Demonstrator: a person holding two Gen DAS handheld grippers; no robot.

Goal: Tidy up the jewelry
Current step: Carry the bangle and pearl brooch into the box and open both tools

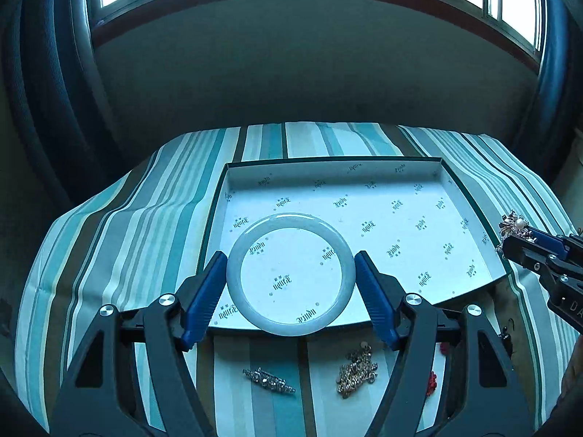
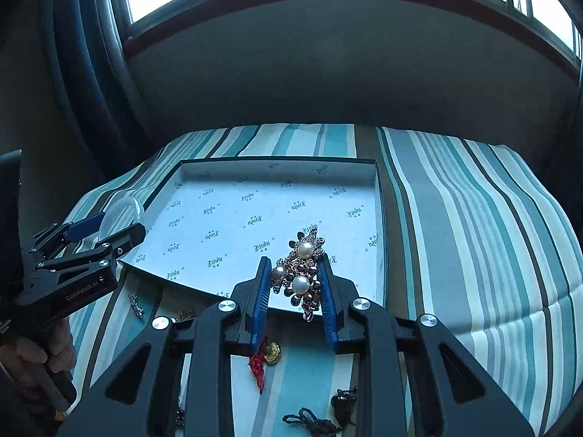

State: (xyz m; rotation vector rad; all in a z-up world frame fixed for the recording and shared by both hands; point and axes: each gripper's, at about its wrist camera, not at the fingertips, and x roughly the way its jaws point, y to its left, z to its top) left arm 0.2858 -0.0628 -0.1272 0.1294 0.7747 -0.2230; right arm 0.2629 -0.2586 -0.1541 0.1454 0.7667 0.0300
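Observation:
My left gripper (image 1: pixel 290 255) is shut on a pale jade bangle (image 1: pixel 233 276), held flat over the near left part of a shallow white box (image 1: pixel 400 182) with printed lining. My right gripper (image 2: pixel 294 260) is shut on a pearl and bead brooch (image 2: pixel 302 273), held over the box's (image 2: pixel 277 167) near right edge. The right gripper also shows at the right of the left wrist view (image 1: pixel 517 240), with the brooch (image 1: pixel 513 227) at its tip. The left gripper (image 2: pixel 109 231) and bangle (image 2: pixel 120 215) show at the left of the right wrist view.
The box lies on a striped teal cloth (image 1: pixel 109 240). In front of it lie a rhinestone clip (image 1: pixel 269 380), a gold chain pile (image 1: pixel 357 369), a red cord charm (image 2: pixel 260 360), a gold piece (image 2: pixel 272 352) and dark beaded items (image 2: pixel 313 420). A dark wall and windows stand behind.

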